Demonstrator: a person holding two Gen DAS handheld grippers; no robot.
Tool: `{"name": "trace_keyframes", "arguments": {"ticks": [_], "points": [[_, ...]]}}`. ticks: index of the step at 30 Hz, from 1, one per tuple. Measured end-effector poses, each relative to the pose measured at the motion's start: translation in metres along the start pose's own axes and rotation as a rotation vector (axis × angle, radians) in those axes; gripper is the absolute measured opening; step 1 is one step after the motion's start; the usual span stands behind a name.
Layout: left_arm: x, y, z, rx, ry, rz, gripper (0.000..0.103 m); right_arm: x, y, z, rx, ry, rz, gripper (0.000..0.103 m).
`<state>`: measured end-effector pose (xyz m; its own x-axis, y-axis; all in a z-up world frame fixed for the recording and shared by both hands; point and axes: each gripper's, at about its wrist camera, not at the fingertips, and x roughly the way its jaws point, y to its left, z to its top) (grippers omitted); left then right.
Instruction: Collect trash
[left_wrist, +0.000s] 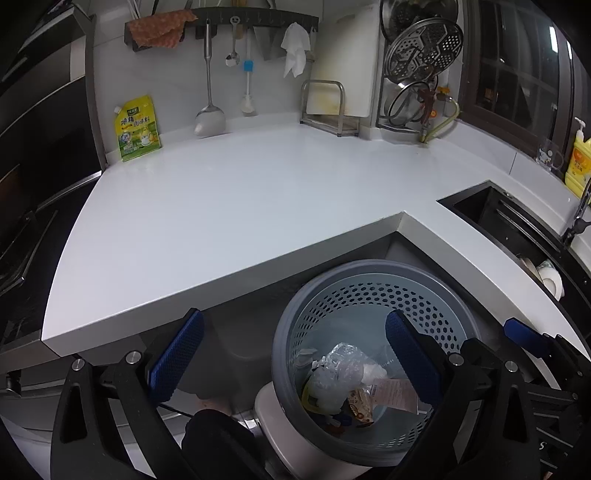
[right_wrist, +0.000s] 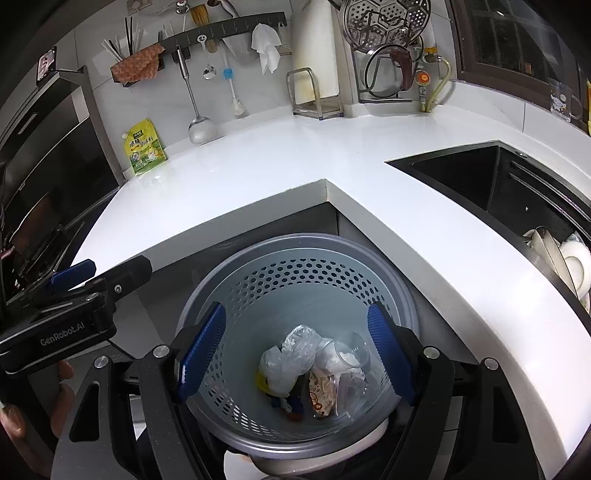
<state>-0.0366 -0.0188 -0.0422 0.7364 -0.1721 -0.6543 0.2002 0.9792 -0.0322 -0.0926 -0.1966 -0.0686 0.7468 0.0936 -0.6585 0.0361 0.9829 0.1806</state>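
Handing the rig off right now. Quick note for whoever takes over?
Left gripper: open, empty, beside the trash basket.
Right gripper: open, empty, over the basket.
In the basket: crumpled plastic bag, clear plastic cup, snack wrapper.
Countertop: no loose trash visible; the yellow seasoning pouch leans against the wall.
Left: collection looks done; check outside the views.

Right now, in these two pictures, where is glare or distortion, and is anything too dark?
Left wrist view: fisheye bends the countertop edge; dim, bluish light; the sink is nearly black. Right wrist view: brighter, soft glare on the countertop; the trash basket is sharp.
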Motion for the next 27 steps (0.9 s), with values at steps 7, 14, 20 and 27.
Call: {"name": "trace_keyframes", "arguments": {"ticks": [7,14,20,27], "points": [[0.0013,-0.0003,0.0000,-0.002,0.008,0.001,0.097,0.0000,-0.0009,-0.0002,0.004,0.001,0.002,0.076],[0.0018,-0.0025,-0.0005,0.002,0.007,0.014,0.097,-0.0012,-0.0040,-0.0004,0.016,-0.002,0.001,0.076],[0.0031,-0.0037,-0.0014,0.012,0.014,0.015,0.097,-0.0018,-0.0043,-0.0011,0.016,-0.004,0.000,0.076],[0.0040,-0.0051,-0.0022,0.019,0.018,0.016,0.097,-0.0019,-0.0039,-0.0012,0.016,-0.004,-0.001,0.076]]}}
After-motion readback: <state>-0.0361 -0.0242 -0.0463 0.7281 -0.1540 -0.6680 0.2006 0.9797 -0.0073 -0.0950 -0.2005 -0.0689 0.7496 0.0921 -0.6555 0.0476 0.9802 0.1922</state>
